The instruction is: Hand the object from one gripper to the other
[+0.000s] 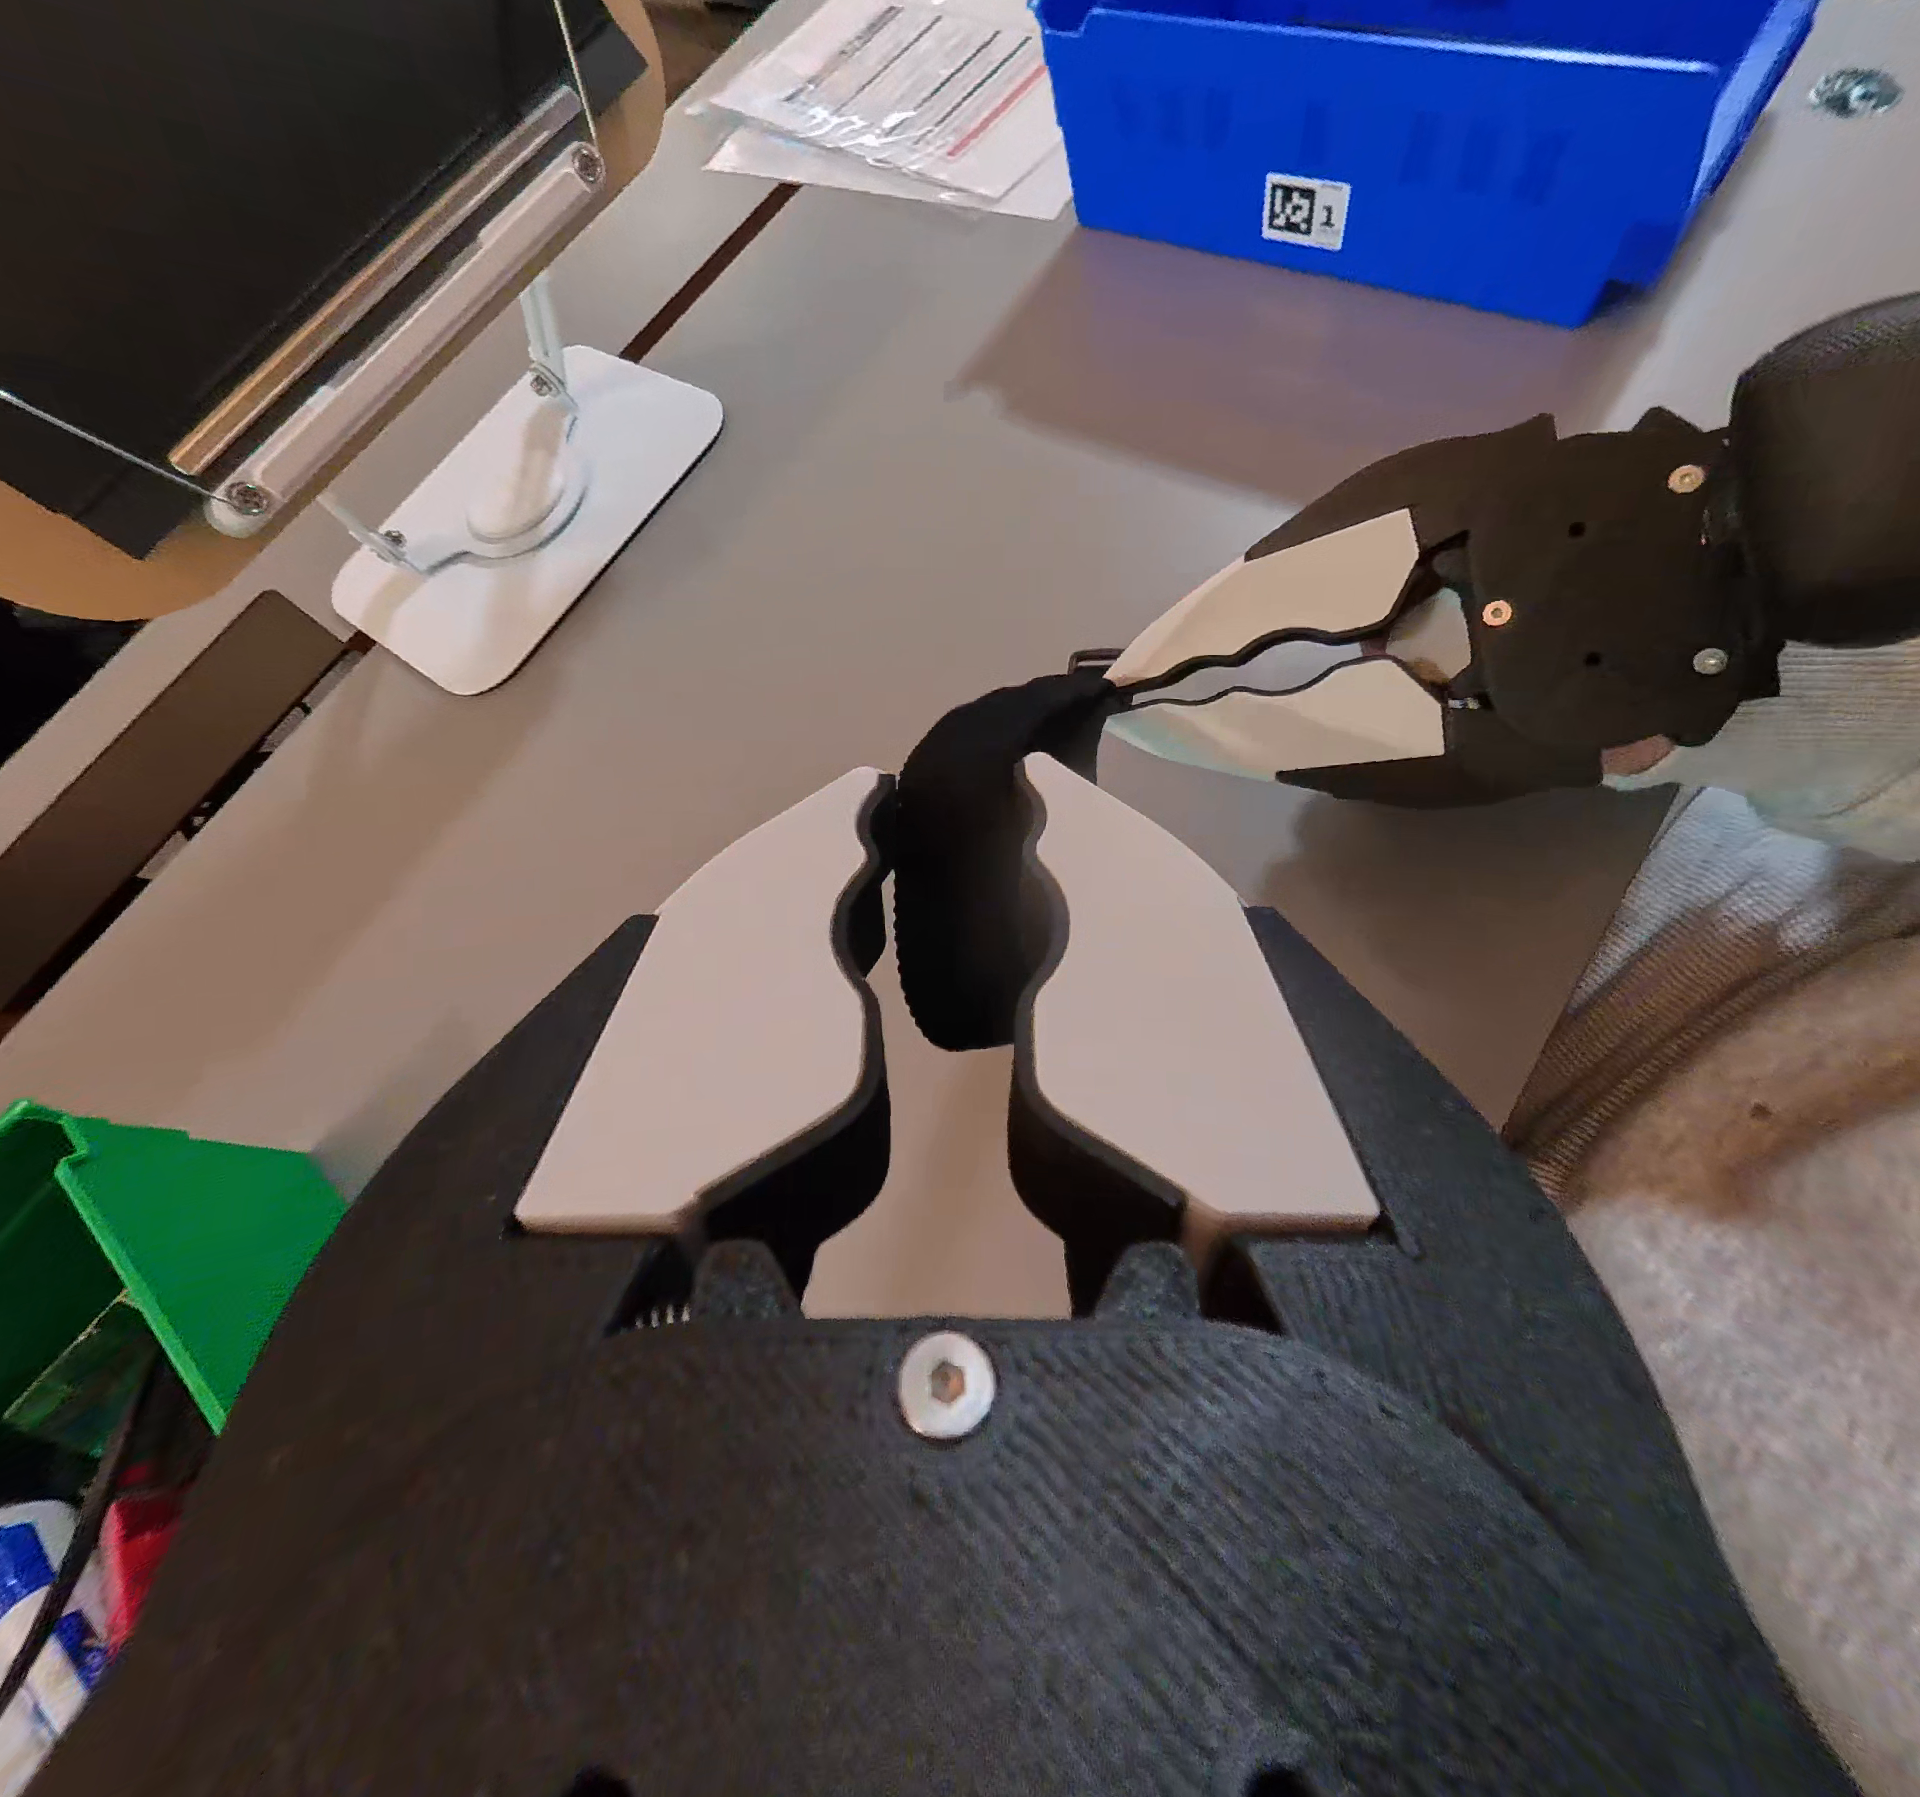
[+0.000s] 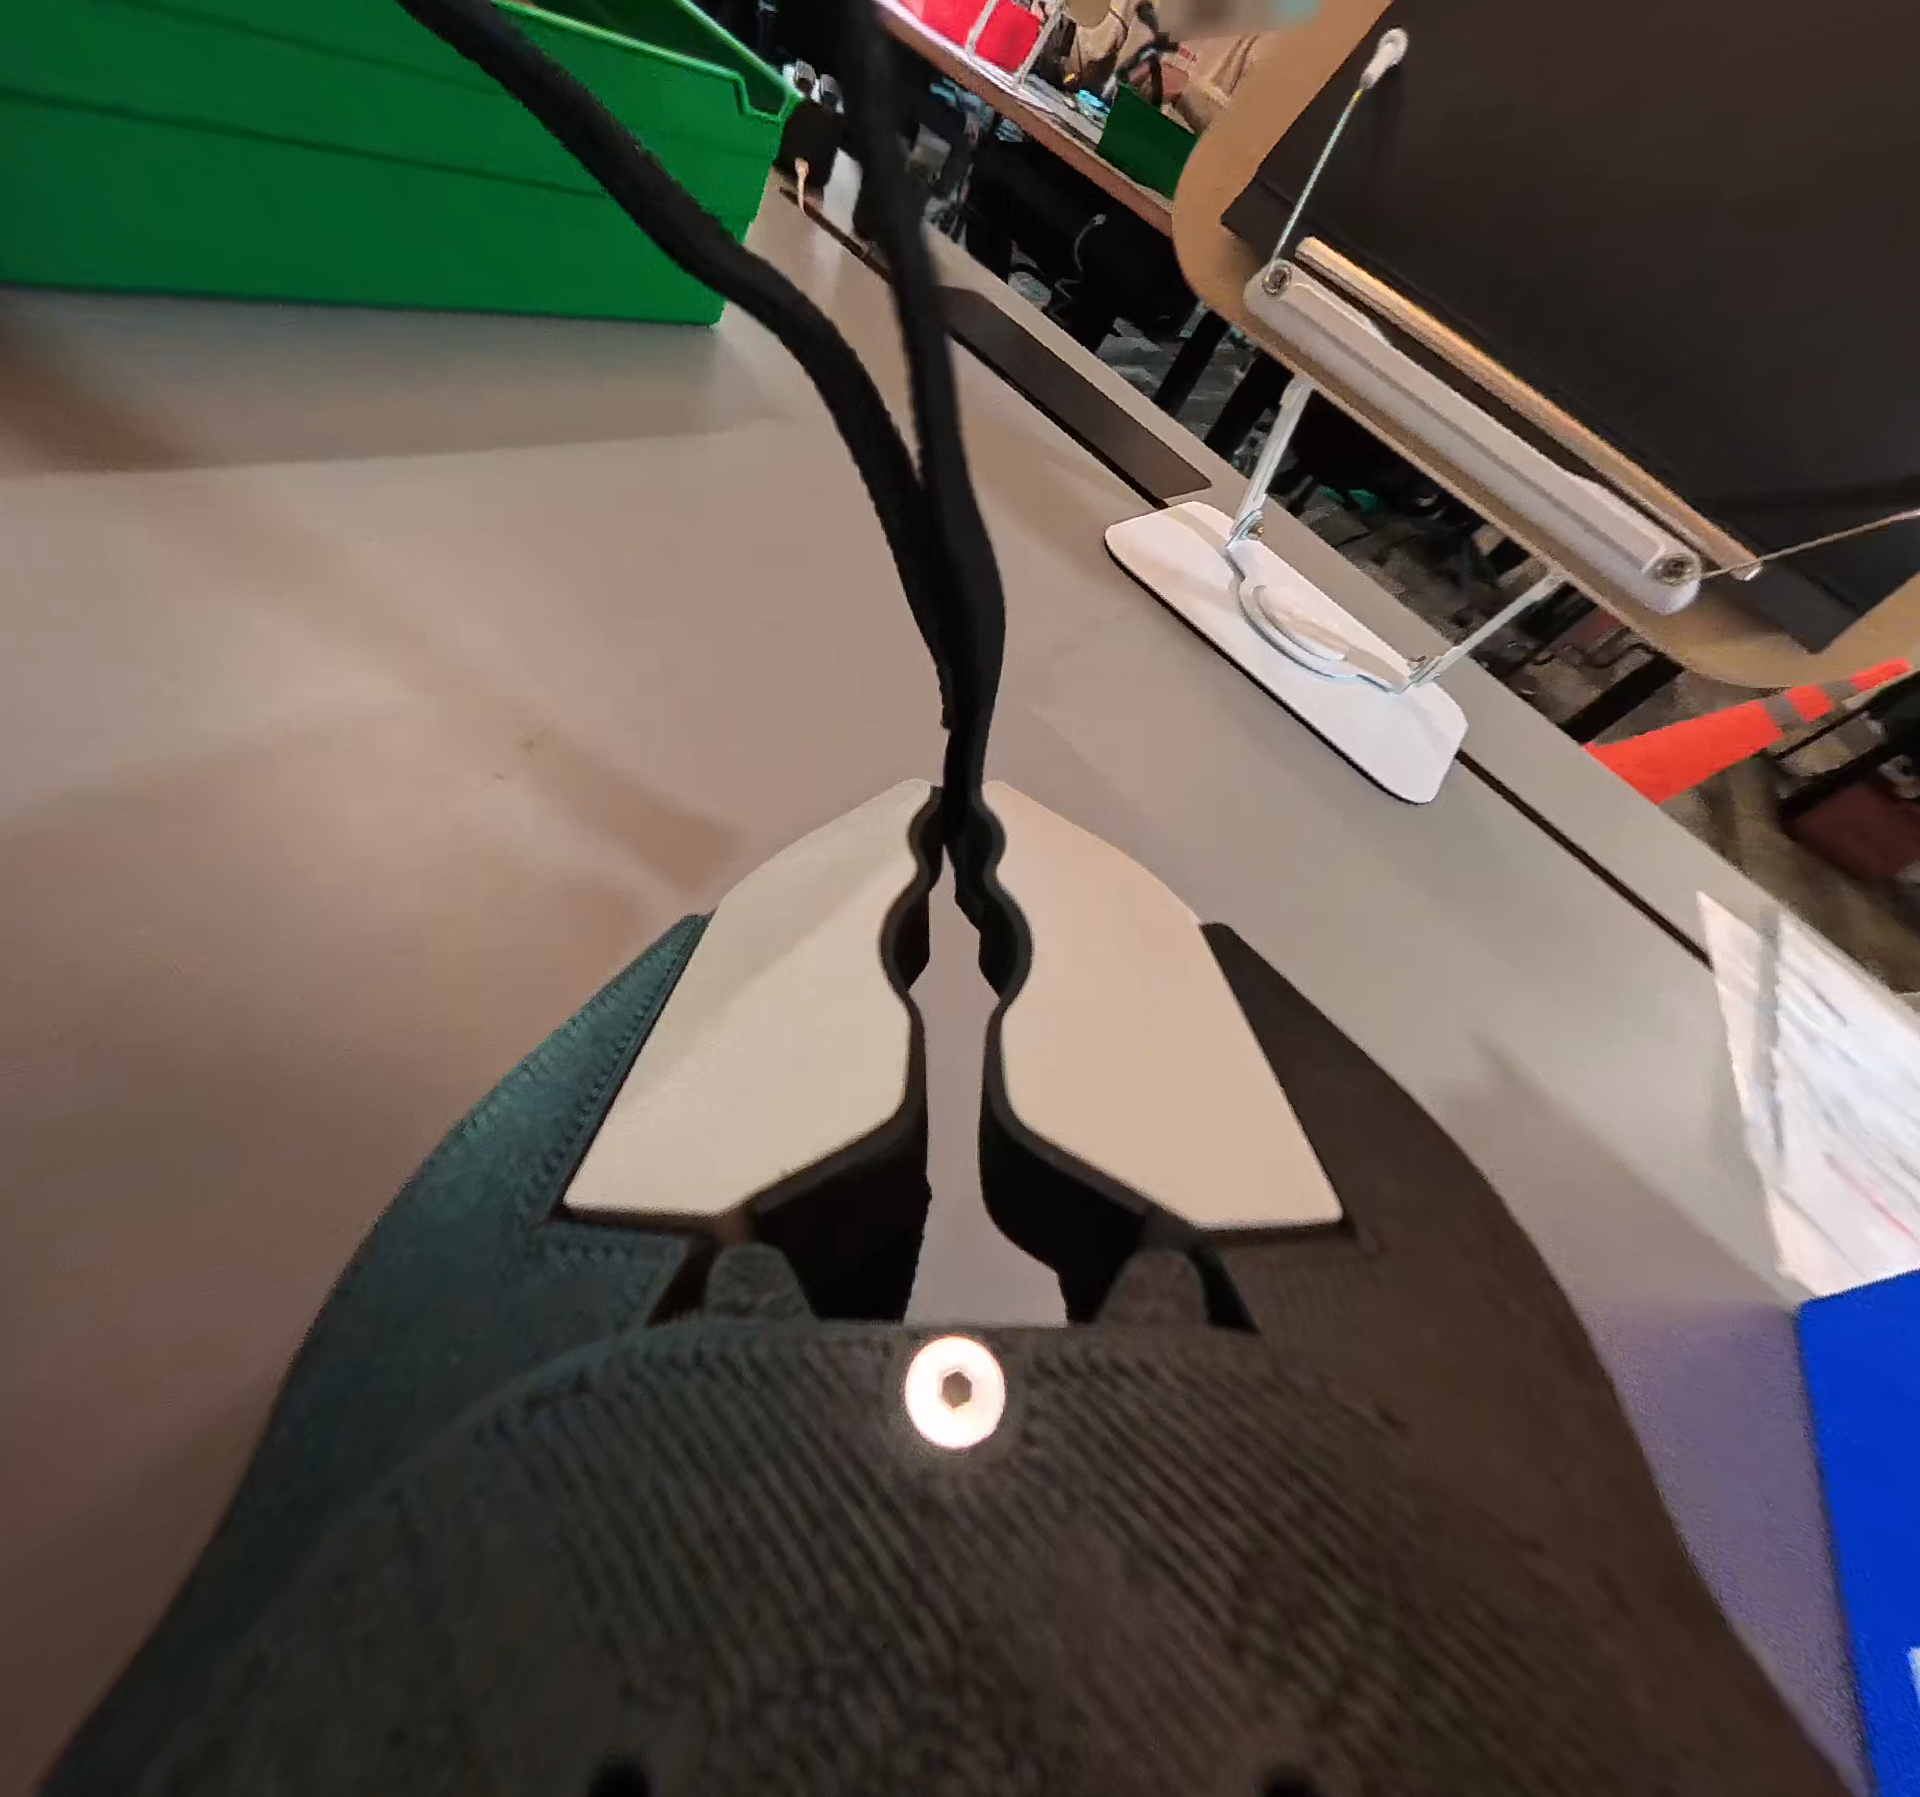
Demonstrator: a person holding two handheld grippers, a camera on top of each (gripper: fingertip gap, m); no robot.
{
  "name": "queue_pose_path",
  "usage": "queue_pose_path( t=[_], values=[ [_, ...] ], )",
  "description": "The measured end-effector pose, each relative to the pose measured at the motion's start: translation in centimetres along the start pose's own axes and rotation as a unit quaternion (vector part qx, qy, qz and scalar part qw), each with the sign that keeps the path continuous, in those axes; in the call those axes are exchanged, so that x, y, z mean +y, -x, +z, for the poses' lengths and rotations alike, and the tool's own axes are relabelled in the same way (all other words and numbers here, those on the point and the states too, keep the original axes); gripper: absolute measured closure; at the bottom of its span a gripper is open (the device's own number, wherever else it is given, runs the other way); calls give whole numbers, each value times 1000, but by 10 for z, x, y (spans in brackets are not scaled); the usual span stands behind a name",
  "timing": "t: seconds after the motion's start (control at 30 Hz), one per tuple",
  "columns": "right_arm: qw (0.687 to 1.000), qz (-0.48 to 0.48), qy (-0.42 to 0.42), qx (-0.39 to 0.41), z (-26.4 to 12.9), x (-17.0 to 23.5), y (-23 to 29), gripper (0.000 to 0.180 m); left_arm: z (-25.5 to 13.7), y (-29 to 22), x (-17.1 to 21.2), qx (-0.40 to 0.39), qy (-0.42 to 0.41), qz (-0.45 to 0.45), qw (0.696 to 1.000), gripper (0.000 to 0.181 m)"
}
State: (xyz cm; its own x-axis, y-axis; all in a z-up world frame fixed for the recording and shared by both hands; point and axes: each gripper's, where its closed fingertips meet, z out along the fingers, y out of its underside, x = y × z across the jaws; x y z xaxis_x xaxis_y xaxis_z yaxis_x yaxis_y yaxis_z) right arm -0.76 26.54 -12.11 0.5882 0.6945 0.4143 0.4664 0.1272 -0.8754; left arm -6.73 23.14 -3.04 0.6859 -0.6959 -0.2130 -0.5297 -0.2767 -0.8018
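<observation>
Right now I'm pinching the black strap (image 1: pixel 961 906) in my left gripper (image 1: pixel 956 791); my right gripper (image 2: pixel 958 797) is squeezing its far end (image 2: pixel 961 708). Both are hovering over the grey table (image 1: pixel 831 459).

Black woven fabric strap (image 1: pixel 961 900) stretching between left gripper (image 1: pixel 956 791) and right gripper (image 1: pixel 1117 698), both pinching it, below blue plastic bin (image 1: pixel 1351 147).
</observation>
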Motion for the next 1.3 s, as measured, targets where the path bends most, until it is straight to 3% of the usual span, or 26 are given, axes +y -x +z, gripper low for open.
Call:
queue_pose_path(
  t=[0.07, 0.2, 0.33, 0.47, 0.6, 0.77, 1.0, 1.1, 1.3],
  values=[
    [1000, 25, -8, -9, -1, -1, -2, 175, -2, 3, -3, 2, -15, -13, 1000, 148],
    [991, 119, -33, -52, -3, -7, -5, 176, -8, 14, -21, -11, -84, -57, 995, 94],
    [963, 239, -62, -111, -6, -10, -10, 176, -14, 20, -38, 28, -168, -140, 975, 74],
    [920, 340, -105, -163, -12, -17, -19, 176, -17, 32, -43, 72, -233, -204, 948, 78],
    [857, 432, -163, -231, -23, -30, -27, 176, -1, 52, -25, 73, -268, -237, 931, 88],
    [795, 492, -180, -308, -31, -37, -26, 176, 43, 46, 13, 79, -249, -221, 940, 107],
    [771, 475, -73, -417, -25, -26, 24, 176, 67, -37, 11, 176, -217, -73, 957, 95],
    [778, 445, -49, -441, -26, -25, 43, 176, 80, -45, 19, 211, -174, -135, 952, 96],
    [803, 406, -44, -434, -26, -23, 48, 176, 76, -25, 24, 294, -189, -307, 885, 115]
  ],
)
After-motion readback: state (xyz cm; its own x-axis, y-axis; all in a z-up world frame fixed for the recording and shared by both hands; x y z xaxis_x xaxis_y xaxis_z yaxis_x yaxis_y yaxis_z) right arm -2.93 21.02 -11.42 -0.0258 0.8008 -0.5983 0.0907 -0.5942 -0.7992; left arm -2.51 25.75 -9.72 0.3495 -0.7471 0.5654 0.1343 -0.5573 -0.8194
